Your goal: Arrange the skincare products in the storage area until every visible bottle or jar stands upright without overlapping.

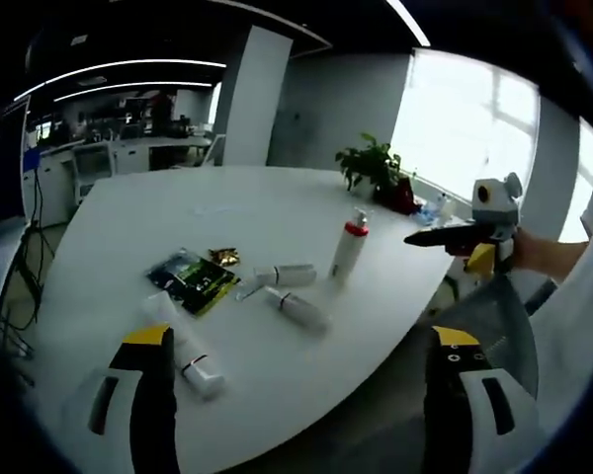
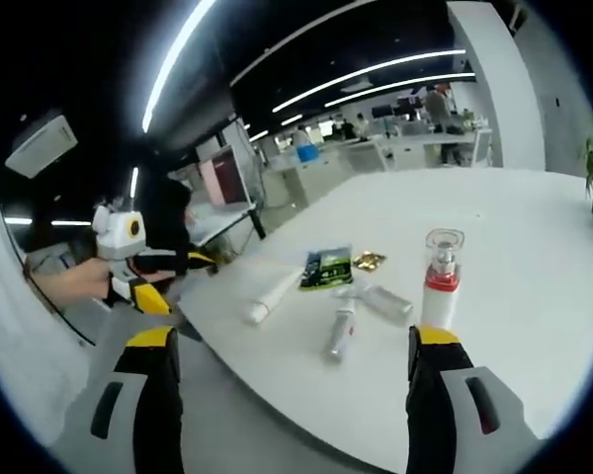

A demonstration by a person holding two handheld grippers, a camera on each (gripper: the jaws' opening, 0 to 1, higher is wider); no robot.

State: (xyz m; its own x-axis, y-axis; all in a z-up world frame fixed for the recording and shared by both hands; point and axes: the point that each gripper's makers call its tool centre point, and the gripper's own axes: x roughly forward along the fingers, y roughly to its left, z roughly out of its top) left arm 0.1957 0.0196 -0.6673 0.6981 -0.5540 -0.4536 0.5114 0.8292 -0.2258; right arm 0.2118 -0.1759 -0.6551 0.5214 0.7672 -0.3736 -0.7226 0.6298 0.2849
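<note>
- Left hand-held gripper (image 1: pixel 301 370) and right hand-held gripper (image 2: pixel 292 380): both spread, empty, held off the worktop (image 1: pixel 277 207) edge.
- Pump bottle (image 1: pixel 349 247) upright, centre-right.
- Three tubes (image 1: pixel 295 308) lie flat mid-frame, likely needing standing up.

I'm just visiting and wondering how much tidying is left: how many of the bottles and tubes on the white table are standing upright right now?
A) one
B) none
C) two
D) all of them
A: the red-banded pump bottle is the one item standing, while the three white tubes lie on their sides on the white table.
</note>
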